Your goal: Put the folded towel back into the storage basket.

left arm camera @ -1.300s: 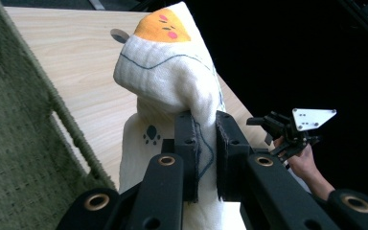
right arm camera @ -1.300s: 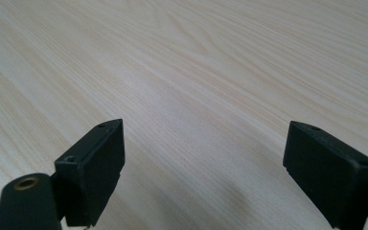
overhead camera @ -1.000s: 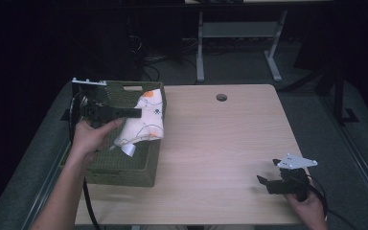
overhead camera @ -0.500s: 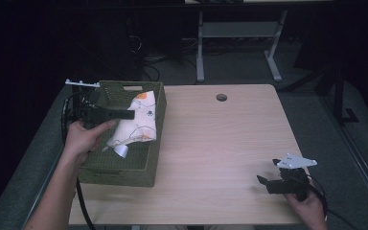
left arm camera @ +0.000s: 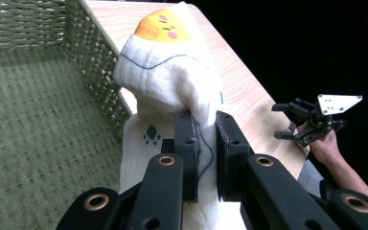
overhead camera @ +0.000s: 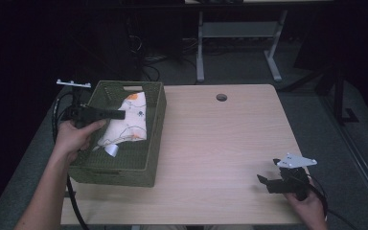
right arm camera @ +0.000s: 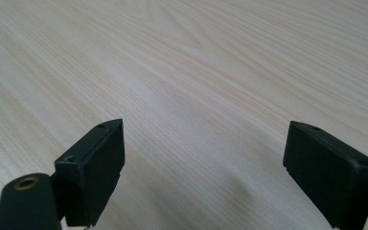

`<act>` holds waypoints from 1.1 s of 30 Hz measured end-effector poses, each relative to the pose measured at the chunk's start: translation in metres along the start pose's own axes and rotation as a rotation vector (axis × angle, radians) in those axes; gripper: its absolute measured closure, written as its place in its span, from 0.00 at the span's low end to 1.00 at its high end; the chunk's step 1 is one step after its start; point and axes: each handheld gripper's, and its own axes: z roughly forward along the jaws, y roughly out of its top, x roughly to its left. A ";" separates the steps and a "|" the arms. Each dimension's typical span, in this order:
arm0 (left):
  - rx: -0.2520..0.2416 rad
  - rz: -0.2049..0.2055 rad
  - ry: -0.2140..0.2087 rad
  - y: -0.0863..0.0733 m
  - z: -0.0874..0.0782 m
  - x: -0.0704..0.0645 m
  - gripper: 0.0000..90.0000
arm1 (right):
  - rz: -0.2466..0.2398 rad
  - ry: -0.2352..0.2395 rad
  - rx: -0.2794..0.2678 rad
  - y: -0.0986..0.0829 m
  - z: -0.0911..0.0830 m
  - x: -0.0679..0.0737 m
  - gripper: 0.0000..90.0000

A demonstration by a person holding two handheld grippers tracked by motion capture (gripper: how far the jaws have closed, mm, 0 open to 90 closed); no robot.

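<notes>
From above, your left gripper (overhead camera: 117, 115) holds a white printed cloth (overhead camera: 126, 122) over the green woven basket (overhead camera: 155, 124). Its own view shows jaws clamped on the cloth (left arm camera: 165, 72), possibly a sock. Your right gripper (right arm camera: 206, 172) rests spread wide over the bare wooden table (right arm camera: 220, 62).

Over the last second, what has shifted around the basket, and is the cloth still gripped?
The left gripper has drawn back toward the left rim of the green basket, dragging the printed white cloth with it, so the cloth now lies lower inside. Its jaws are still clamped on a fold of the cloth. The basket, the table and the right gripper, jaws open at the near right corner, stayed put.
</notes>
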 end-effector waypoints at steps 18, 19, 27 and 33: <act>0.073 -0.016 0.015 -0.008 -0.001 0.038 0.91 | 0.014 -0.004 0.011 -0.002 0.001 -0.002 0.15; 0.076 -0.017 0.013 -0.008 0.000 0.039 0.91 | 0.014 -0.004 0.012 -0.002 0.001 -0.003 0.15; 0.106 -0.012 0.021 -0.011 0.004 0.054 0.91 | 0.016 -0.011 0.012 -0.001 0.002 -0.003 0.15; 0.109 -0.023 0.041 -0.013 0.001 0.063 0.91 | 0.018 -0.012 0.018 -0.001 0.003 -0.003 0.15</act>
